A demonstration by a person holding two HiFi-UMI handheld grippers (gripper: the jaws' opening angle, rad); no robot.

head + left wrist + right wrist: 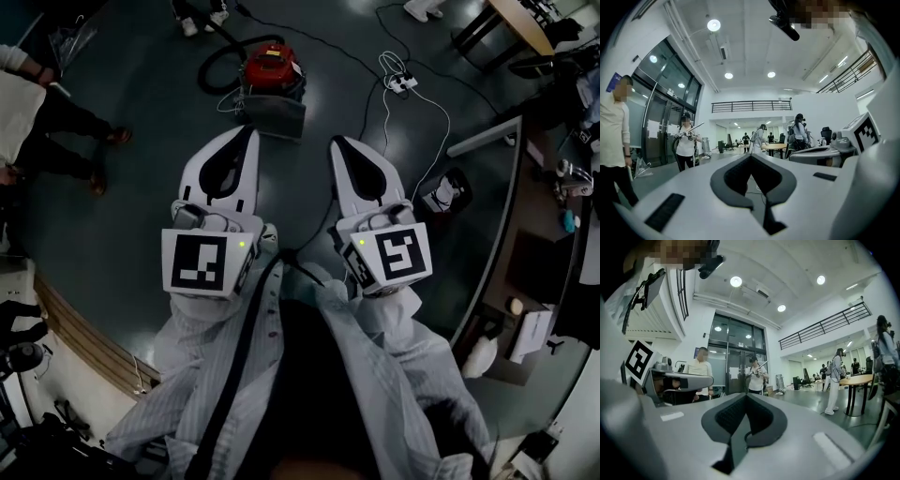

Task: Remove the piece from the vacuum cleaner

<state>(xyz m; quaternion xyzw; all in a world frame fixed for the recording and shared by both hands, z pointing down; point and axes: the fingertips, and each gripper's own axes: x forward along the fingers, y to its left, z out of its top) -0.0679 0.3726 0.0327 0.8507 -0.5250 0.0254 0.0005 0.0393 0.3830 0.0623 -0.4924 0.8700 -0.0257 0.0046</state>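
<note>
Evidently, with the vacuum cleaner [272,67] standing well ahead on the floor [141,187], the left gripper [247,132] and right gripper [337,143] wait near the body, fingers fully closed and empty, pending approach.

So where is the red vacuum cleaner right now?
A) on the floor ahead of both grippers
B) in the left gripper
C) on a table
A: the red vacuum cleaner sits on the floor, beyond the left gripper and right gripper, both shut on nothing.

Vacuum cleaner [272,67] sits far out on the floor, power strip [403,82] to its right; left gripper [249,131] and right gripper [337,142] side by side, nearer.
</note>
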